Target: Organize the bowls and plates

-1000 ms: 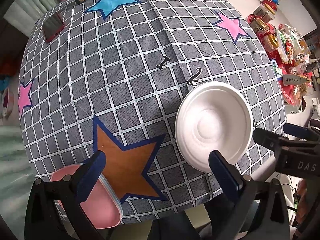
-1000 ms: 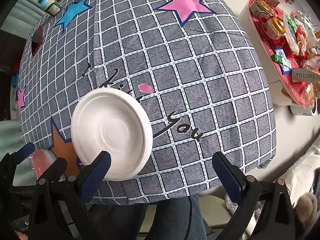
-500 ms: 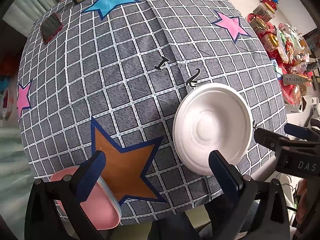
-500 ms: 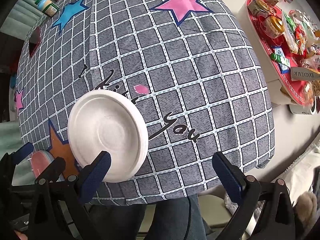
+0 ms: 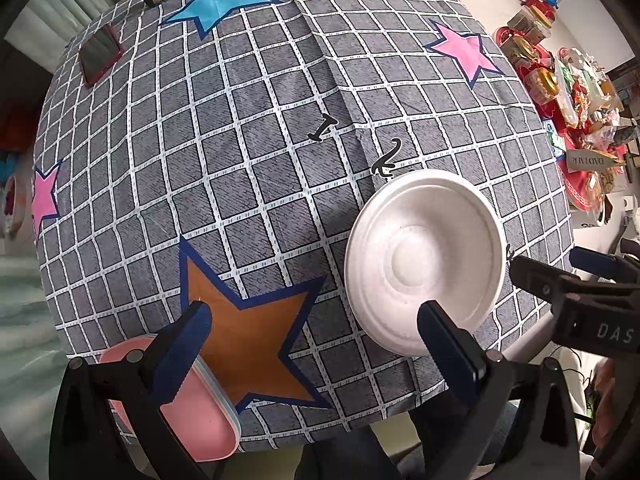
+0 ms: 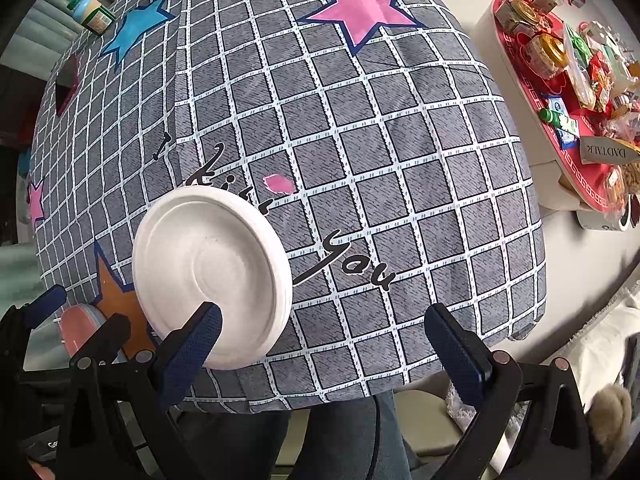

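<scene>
A white plate [image 6: 210,272] lies on the grey checked cloth [image 6: 360,120] near the desk's front edge. The right gripper [image 6: 320,344] hangs over that edge, jaws wide apart with nothing between them. A pink dish [image 6: 78,330] sits at the front left corner, behind the left gripper [image 6: 48,312].

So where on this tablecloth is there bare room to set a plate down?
The wide middle of the tablecloth, between the blue star, the pink star and the white plate, is bare. The near-left corner is crowded by the pink plate stack.
</scene>
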